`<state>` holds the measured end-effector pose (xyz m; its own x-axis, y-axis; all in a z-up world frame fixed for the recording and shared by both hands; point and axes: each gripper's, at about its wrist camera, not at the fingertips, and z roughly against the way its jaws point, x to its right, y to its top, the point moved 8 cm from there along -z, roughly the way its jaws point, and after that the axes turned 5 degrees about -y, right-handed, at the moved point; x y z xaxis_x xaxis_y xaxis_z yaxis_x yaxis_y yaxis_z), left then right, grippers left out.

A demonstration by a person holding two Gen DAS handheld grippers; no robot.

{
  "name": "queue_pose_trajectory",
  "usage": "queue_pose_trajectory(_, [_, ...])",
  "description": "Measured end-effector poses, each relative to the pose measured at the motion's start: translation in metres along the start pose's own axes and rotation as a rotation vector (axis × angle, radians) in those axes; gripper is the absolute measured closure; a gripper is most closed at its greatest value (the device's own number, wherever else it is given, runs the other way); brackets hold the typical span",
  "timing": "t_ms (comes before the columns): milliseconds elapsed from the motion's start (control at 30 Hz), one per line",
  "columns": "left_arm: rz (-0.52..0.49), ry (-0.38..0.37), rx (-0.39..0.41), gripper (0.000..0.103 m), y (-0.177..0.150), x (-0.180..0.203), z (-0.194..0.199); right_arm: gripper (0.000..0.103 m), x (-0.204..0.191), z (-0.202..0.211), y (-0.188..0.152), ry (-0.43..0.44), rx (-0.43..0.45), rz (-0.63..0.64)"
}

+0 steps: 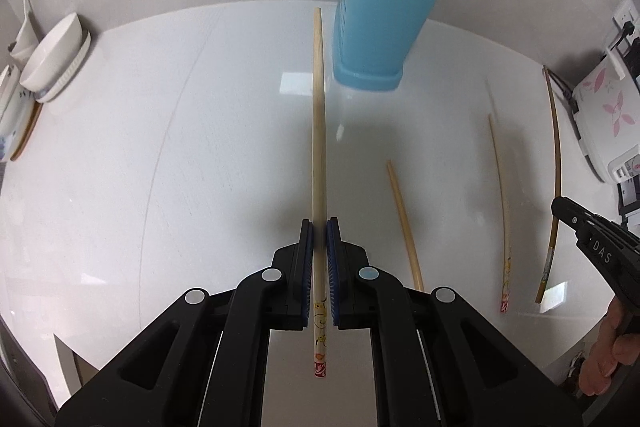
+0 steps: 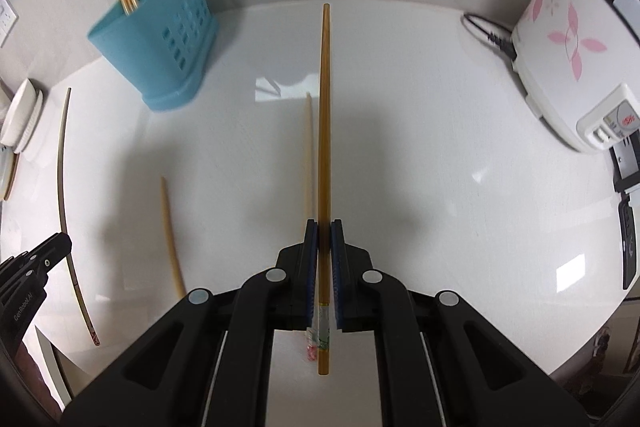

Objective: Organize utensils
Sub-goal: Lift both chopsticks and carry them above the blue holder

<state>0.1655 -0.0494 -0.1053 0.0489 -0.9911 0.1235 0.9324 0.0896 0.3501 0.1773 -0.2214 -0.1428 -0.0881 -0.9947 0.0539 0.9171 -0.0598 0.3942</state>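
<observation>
My left gripper [image 1: 320, 227] is shut on a pale chopstick [image 1: 318, 107] with a cartoon-printed end, held above the white table and pointing toward the blue utensil holder [image 1: 380, 27], which has several chopsticks standing in it. My right gripper [image 2: 324, 227] is shut on a darker brown chopstick [image 2: 325, 107], also off the table. The holder [image 2: 156, 39] stands to its far left. Each gripper shows at the edge of the other's view: the right gripper [image 1: 560, 205] with its chopstick [image 1: 554, 147], and the left gripper [image 2: 56, 247] with its own [image 2: 62, 167].
Two pale chopsticks [image 1: 404, 223] [image 1: 500, 203] lie loose on the table [image 1: 160, 147]. White bowls and plates [image 1: 52, 55] are stacked at the far left. A white rice cooker [image 2: 572, 67] with pink flowers stands at the right, its cable plugged into the wall.
</observation>
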Motion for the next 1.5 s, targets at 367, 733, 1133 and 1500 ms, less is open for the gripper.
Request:
queue_pose_trajectory(367, [-0.020,-0.019,0.122,0.097,0.035,-0.008,0.023,0.097,-0.016,0.018,0.036,0.024,0.107,-0.008])
queue_pose_trajectory(733, [-0.039,-0.047,0.229,0.097,0.084,-0.001,0.041,0.097,-0.033,0.037,0.075,0.046,0.217,0.014])
queue_pose_trajectory(1133, [-0.063,-0.120,0.367,0.097,0.137,0.013,0.061,0.097,-0.050,0.059,0.126,0.080,0.346,0.027])
queue_pose_trajectory(1500, [-0.064,-0.222,0.535,0.097,0.187,0.030,0.084,0.097,-0.062,0.074,0.153,0.122,0.433,0.032])
